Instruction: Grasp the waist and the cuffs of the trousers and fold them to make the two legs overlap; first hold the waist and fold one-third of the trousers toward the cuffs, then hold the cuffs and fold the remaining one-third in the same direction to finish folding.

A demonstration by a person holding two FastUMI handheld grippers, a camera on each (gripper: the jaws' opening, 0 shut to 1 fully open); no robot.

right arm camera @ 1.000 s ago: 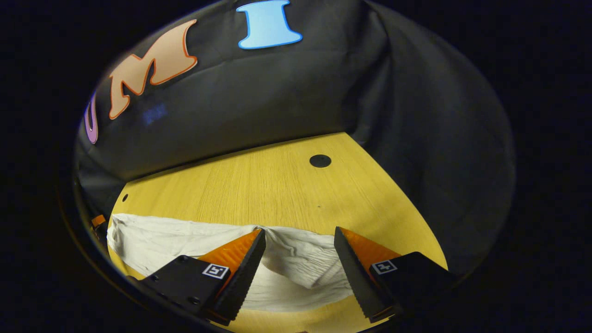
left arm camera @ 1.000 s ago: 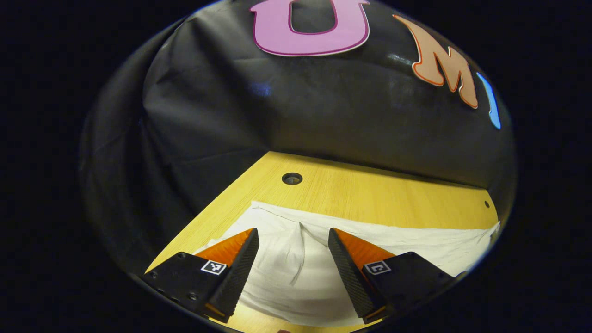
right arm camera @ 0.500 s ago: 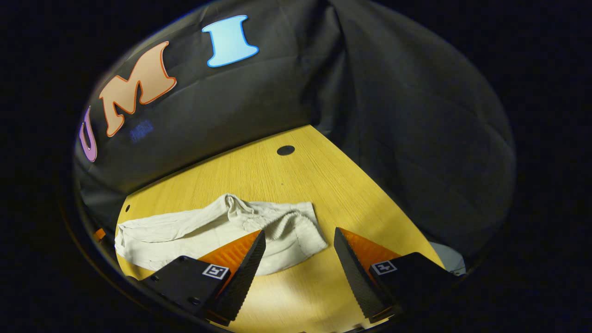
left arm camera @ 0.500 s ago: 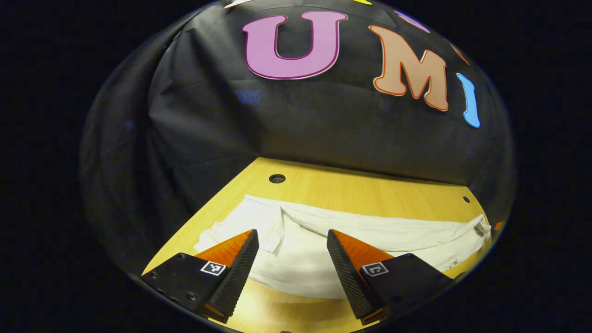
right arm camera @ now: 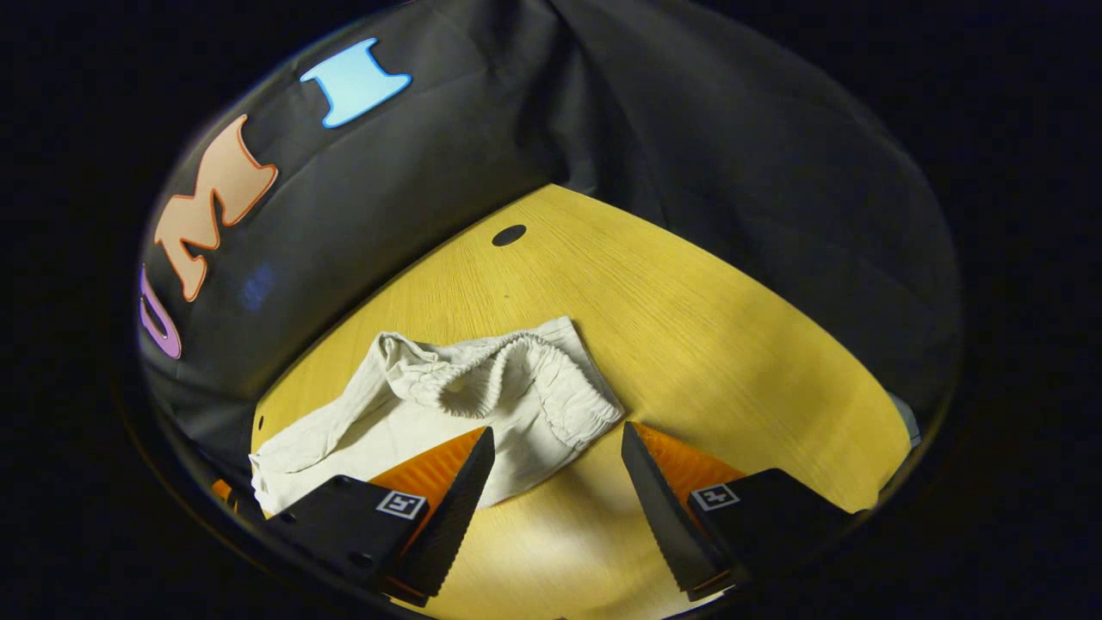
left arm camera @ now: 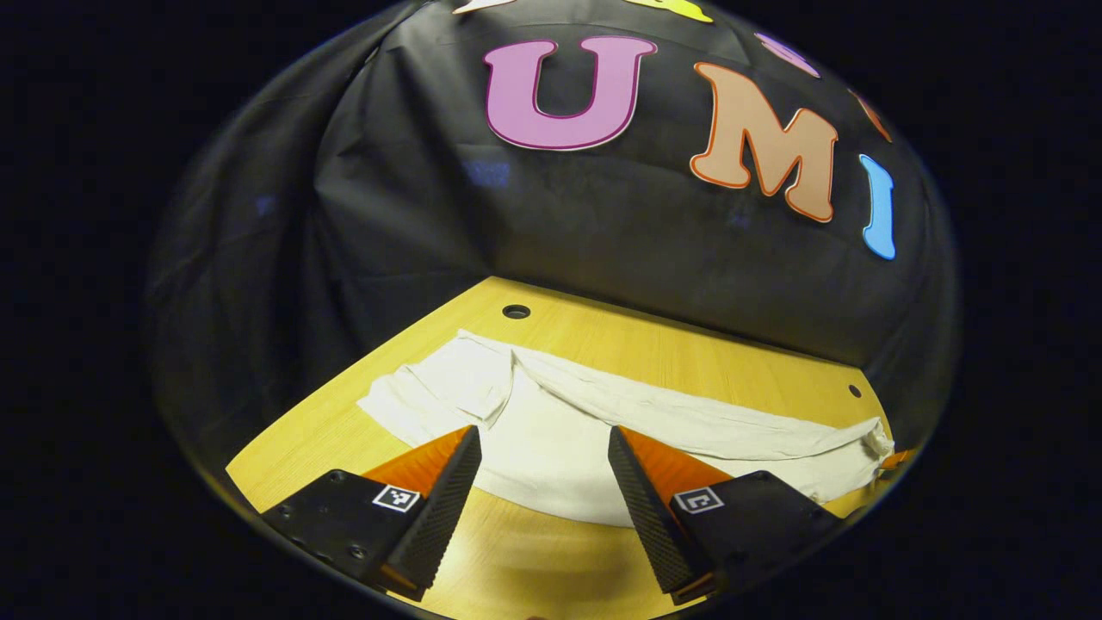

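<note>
In the left gripper view the left tongs (left arm camera: 544, 469) stand wide open above the surface (left arm camera: 654, 344), gripping nothing, their two fingers apart with pale cloth showing in the gap. The trousers (left arm camera: 551, 430) lie flat on the wooden surface, running from about 10 o'clock to 3 o'clock across the view, with one cuff end (left arm camera: 430, 387) near 10 o'clock and the far end bunched at 3 o'clock. A round hole (left arm camera: 516, 311) in the surface sits at 12 o'clock of the trousers, just beyond them.

In the right gripper view the right tongs (right arm camera: 555, 469) are also open and empty, hovering over the near edge of the trousers (right arm camera: 413, 413). The gathered waist (right arm camera: 508, 370) lies rumpled at 12 o'clock of the tongs, and the legs trail off toward 8 o'clock. Another hole (right arm camera: 509, 234) lies well beyond at 12 o'clock.
</note>
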